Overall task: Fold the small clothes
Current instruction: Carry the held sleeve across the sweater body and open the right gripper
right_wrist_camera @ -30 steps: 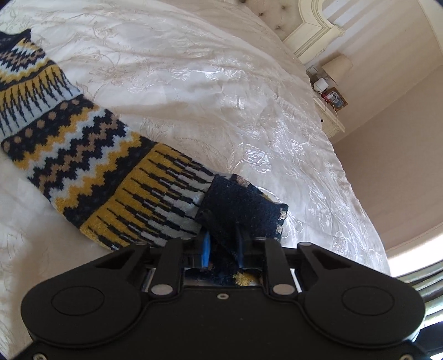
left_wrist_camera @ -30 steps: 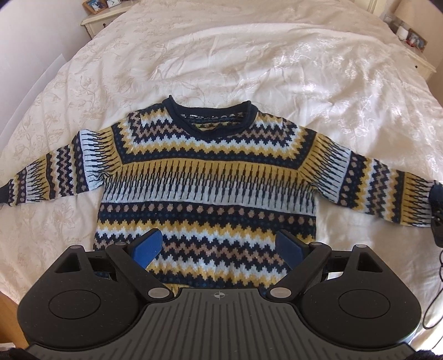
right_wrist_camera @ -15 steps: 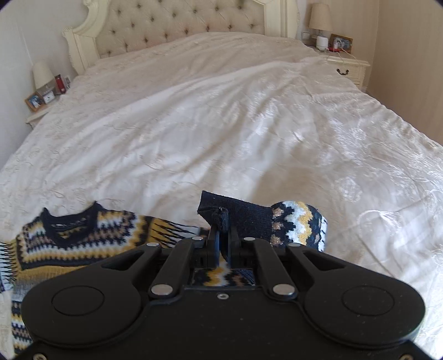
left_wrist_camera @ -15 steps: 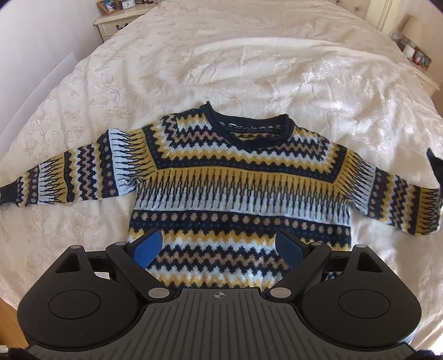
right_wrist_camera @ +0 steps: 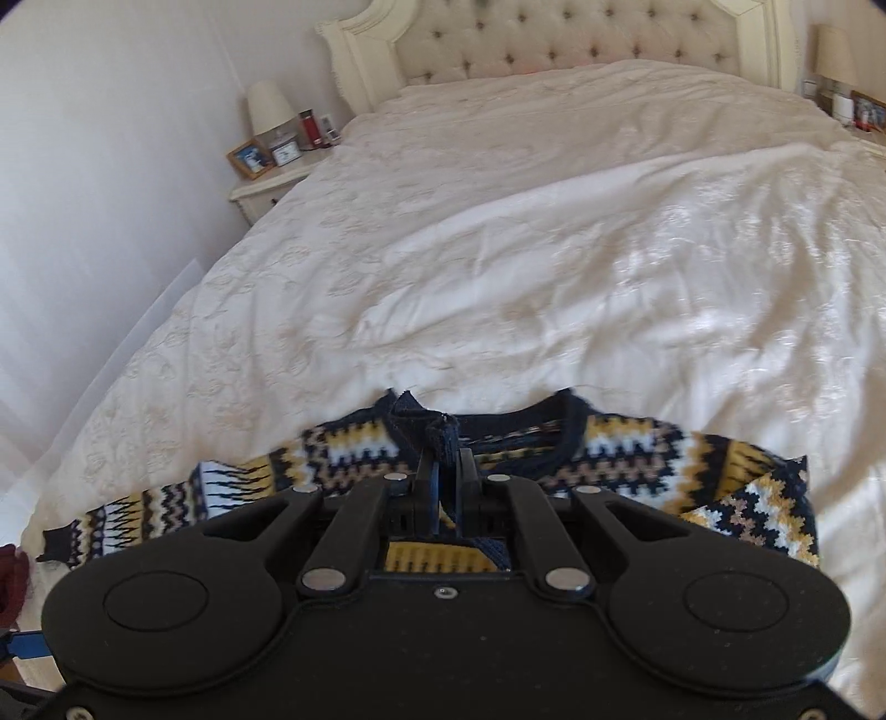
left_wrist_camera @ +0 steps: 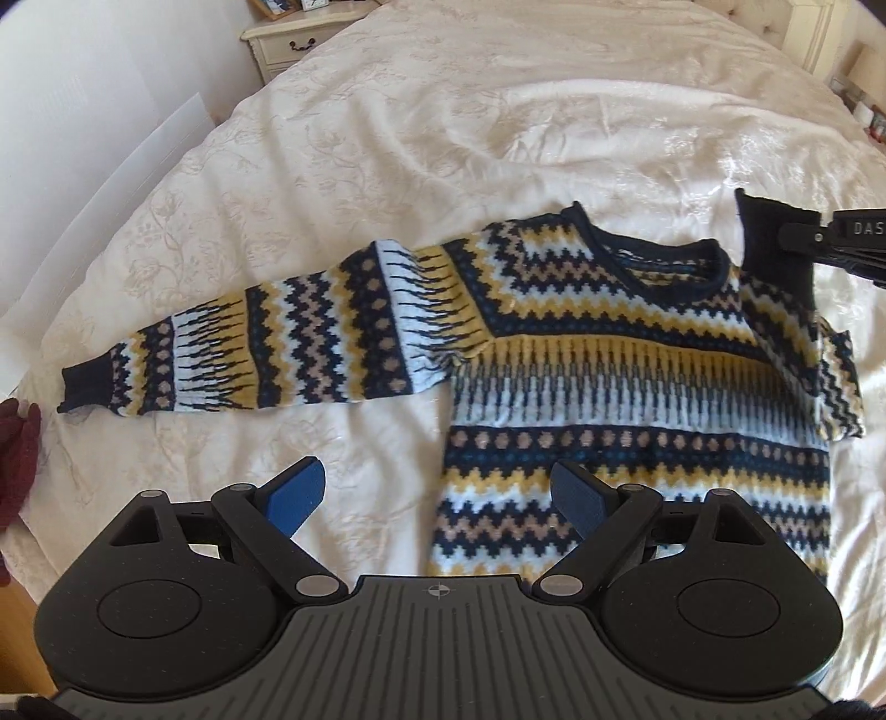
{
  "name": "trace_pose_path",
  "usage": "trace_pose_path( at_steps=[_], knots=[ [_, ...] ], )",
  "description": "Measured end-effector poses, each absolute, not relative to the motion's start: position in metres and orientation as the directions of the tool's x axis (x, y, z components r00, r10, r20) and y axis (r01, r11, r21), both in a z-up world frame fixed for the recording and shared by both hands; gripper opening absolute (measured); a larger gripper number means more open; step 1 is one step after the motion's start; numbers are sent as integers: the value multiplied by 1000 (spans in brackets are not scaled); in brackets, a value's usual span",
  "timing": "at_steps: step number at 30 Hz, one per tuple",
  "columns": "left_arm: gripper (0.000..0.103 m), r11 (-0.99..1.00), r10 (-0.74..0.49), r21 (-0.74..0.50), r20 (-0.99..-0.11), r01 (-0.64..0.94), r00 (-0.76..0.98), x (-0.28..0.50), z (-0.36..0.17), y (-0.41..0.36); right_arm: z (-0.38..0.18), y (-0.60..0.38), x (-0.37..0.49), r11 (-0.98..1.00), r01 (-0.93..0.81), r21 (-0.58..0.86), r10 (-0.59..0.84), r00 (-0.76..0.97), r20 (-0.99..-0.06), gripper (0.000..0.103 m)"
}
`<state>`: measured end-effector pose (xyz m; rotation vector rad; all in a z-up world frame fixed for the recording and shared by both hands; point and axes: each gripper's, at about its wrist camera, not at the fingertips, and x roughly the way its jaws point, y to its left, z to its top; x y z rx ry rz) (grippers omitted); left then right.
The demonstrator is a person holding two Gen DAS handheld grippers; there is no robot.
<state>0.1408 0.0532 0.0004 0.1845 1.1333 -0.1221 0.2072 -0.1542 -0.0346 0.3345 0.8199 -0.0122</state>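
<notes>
A small knitted sweater in navy, yellow, pale blue and tan bands lies flat on the white bedspread. Its left sleeve stretches out straight to the left. The right sleeve is lifted and folded inward over the right shoulder; its navy cuff is pinched in my right gripper, which is shut and hovers above the collar. My left gripper hangs open near the sweater's lower left hem, blue pads apart, holding nothing.
A dark red garment lies at the bed's left edge. A cream nightstand with photo frames and a lamp stands by the tufted headboard. The far half of the bedspread is bare, rumpled fabric.
My right gripper has carried the right cuff leftward from the bed's right side to above the collar, folding the sleeve over. My left gripper has shifted left; the left sleeve is unmoved.
</notes>
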Motion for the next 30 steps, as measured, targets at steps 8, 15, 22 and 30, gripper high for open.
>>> trace_pose_path(
  at_steps=[8, 15, 22, 30],
  knots=[
    [89, 981, 39, 115, -906, 157, 422, 161, -13, 94, -75, -76, 226, 951, 24, 307, 224, 629, -744, 10],
    [89, 981, 59, 131, -903, 143, 426, 173, -26, 99, -97, -51, 225, 955, -70, 289, 270, 608, -747, 30],
    [89, 985, -18, 55, -913, 166, 407, 181, -41, 76, -100, -79, 207, 971, -48, 235, 215, 605, -767, 57],
    [76, 960, -80, 30, -924, 279, 374, 194, -80, 27, -108, -152, 167, 983, 99, 152, 71, 562, -824, 57]
  ],
)
